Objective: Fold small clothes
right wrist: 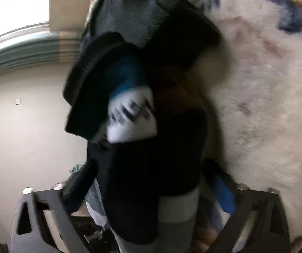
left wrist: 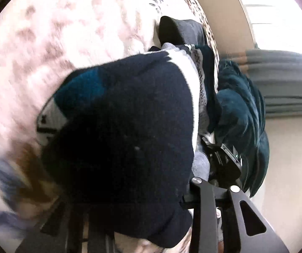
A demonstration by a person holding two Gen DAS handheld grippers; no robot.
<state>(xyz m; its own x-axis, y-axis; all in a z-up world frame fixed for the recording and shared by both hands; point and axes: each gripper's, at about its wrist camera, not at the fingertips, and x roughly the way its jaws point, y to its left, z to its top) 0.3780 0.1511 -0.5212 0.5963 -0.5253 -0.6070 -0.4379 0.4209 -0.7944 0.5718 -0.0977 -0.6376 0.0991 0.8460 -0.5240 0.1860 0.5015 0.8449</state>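
Observation:
A dark navy sock point(left wrist: 130, 126) with a blue patch and a white patterned section fills the left wrist view and drapes over my left gripper point(left wrist: 142, 202), hiding its fingertips. In the right wrist view the same kind of navy sock point(right wrist: 151, 158) with a white patterned patch point(right wrist: 132, 116) hangs between my right gripper's fingers point(right wrist: 81, 187); the gripper point(right wrist: 151, 189) looks closed on the sock's grey cuff point(right wrist: 176, 206). The image is blurred by motion.
A white fluffy blanket with brown and blue blotches point(left wrist: 45, 52) point(right wrist: 266, 105) lies under the work. More dark and grey clothes point(left wrist: 184, 31) point(right wrist: 134, 14) lie at its edge. A teal garment point(left wrist: 241, 109), a beige wall and a bright window point(right wrist: 18, 10) lie beyond.

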